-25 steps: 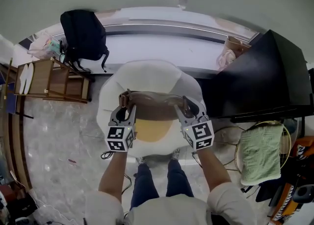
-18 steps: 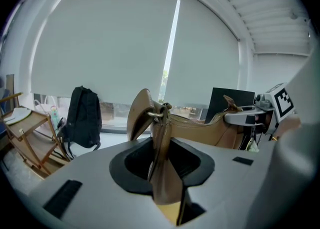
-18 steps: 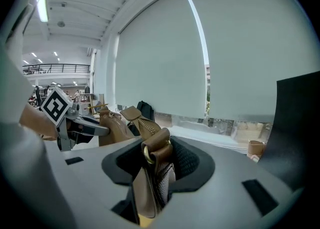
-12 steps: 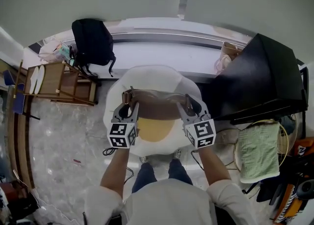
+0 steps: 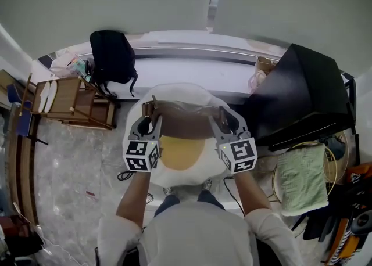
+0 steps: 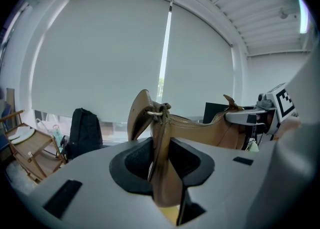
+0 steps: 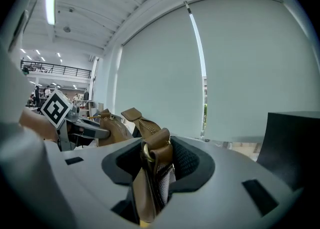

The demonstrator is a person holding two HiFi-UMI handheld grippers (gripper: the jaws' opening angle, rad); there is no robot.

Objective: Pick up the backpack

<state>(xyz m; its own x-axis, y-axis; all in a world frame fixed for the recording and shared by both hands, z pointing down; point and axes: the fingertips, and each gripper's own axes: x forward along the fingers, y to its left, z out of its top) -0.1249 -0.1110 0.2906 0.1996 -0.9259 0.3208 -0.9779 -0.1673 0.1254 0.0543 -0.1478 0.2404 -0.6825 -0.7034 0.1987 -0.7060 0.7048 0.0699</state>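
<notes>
I hold the brown backpack (image 5: 186,124) in the air over the white seat (image 5: 179,92), left gripper (image 5: 151,121) and right gripper (image 5: 224,119) each clamped on a strap-ring end; soft, light leather, I judge, best carried by both ends.

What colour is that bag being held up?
The bag is tan brown; left gripper view shows it best.
</notes>
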